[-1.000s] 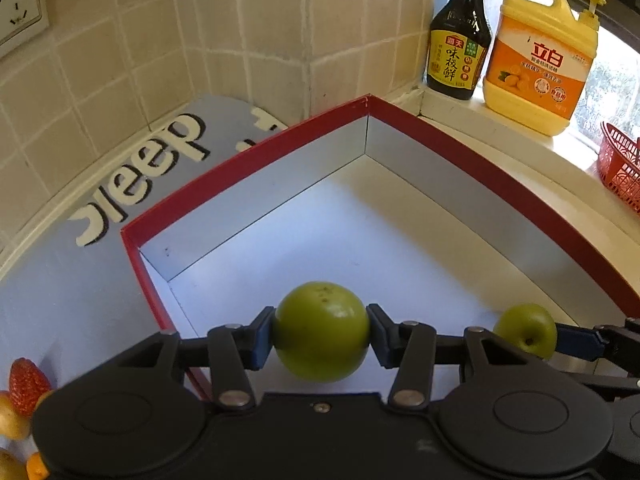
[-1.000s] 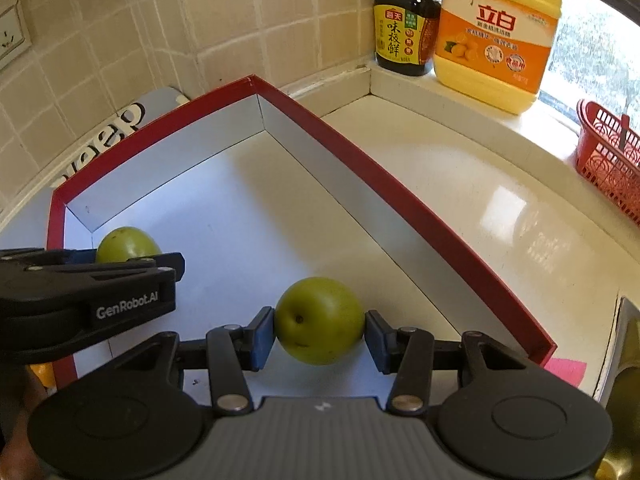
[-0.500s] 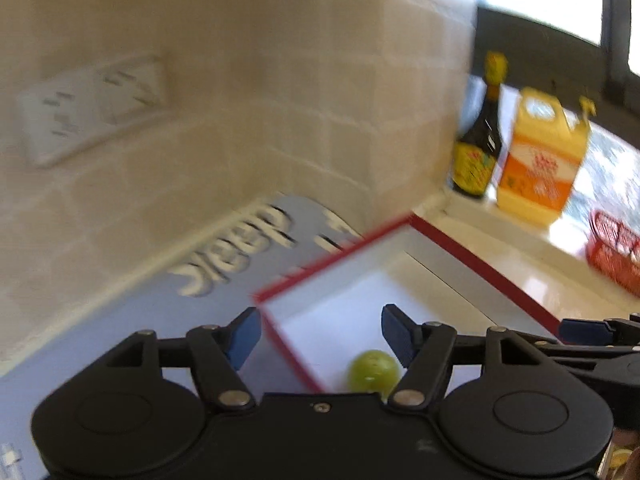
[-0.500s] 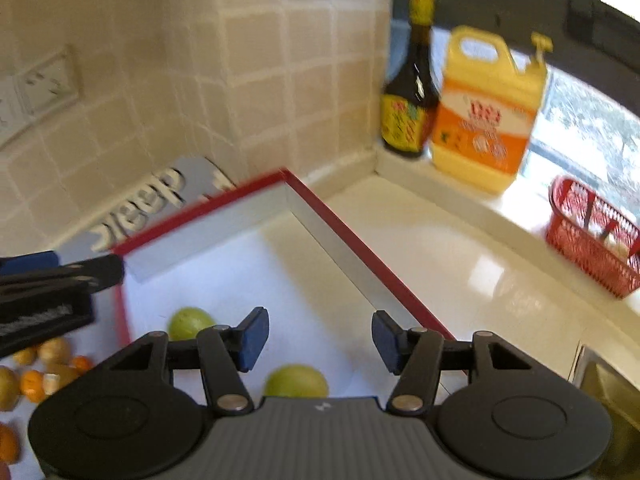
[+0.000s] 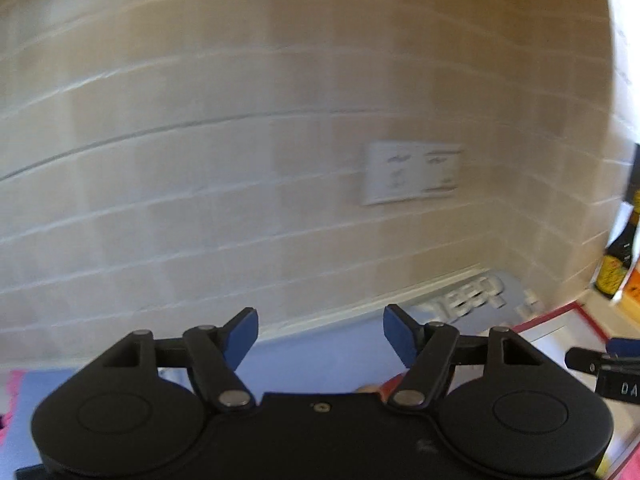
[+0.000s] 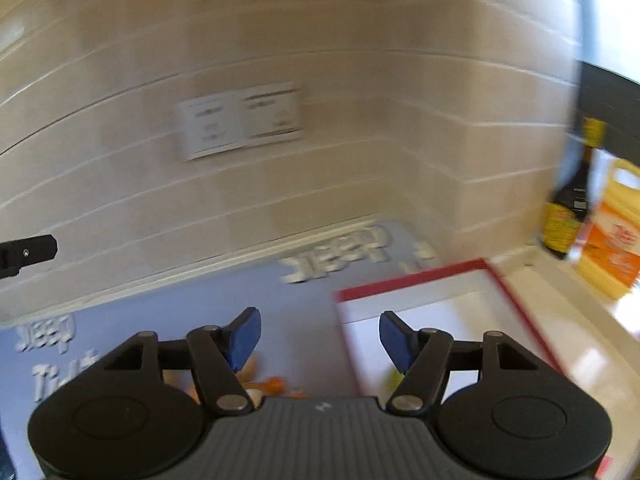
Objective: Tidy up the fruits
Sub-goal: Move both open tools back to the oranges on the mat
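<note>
My left gripper (image 5: pixel 320 336) hangs raised above the blue-grey mat (image 5: pixel 320 360), its jaws opening with nothing between them. In the right wrist view my right gripper (image 6: pixel 320 336) is likewise opening and empty, above the mat's edge beside the red-rimmed white tray (image 6: pixel 416 280). A sliver of green fruit (image 6: pixel 396 378) shows in the tray behind the right finger. Small orange fruits (image 6: pixel 276 384) lie on the mat just under the gripper body. The tray corner (image 5: pixel 552 320) and the tip of the other gripper (image 5: pixel 600 360) sit at the right of the left wrist view. Both views are blurred.
A tiled wall with a double socket (image 5: pixel 412 172) fills the background. A dark sauce bottle (image 6: pixel 568 216) and a yellow detergent jug (image 6: pixel 612 248) stand on the ledge at the right. The left gripper's tip (image 6: pixel 28 252) juts in at the left edge.
Both grippers let go of their green fruits in the tray, opened, rose and swung left. The views now face the wall and mat instead of the tray floor.
</note>
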Demonstrator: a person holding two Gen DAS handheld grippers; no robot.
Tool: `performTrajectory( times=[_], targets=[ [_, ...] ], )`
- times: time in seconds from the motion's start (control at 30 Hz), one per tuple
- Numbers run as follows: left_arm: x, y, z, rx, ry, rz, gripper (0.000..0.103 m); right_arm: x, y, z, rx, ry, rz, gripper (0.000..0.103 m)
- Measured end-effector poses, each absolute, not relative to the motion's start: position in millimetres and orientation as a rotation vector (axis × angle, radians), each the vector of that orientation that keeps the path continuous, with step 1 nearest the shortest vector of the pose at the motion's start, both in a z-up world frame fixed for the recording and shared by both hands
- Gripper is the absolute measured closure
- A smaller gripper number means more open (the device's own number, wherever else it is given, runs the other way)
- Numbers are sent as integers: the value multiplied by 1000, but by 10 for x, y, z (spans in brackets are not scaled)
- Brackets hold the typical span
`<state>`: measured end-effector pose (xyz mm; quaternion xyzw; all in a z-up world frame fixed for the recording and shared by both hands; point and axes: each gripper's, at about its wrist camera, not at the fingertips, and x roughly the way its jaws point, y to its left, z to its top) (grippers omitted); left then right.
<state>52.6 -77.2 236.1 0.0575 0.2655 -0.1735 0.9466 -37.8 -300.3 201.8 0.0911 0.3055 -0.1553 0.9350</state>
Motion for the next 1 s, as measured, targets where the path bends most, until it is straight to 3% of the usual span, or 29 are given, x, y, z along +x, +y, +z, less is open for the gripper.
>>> performTrajectory(
  times=[0.2, 0.43, 0.67, 1.0],
  targets=[
    [676, -285, 1699, 86, 747, -291, 20, 106, -2521, 1584, 220, 753, -161, 35],
    [735, -313, 897, 18, 956, -408, 20, 540, -2247, 1029, 213, 875, -105, 41],
    [721, -560, 676, -2, 981, -560, 18, 912, -2256, 716, 159, 955, -95, 42],
    [692, -866, 488, 10, 1030, -638, 20, 1098, -2195, 473, 92, 1049, -65, 53]
  ],
)
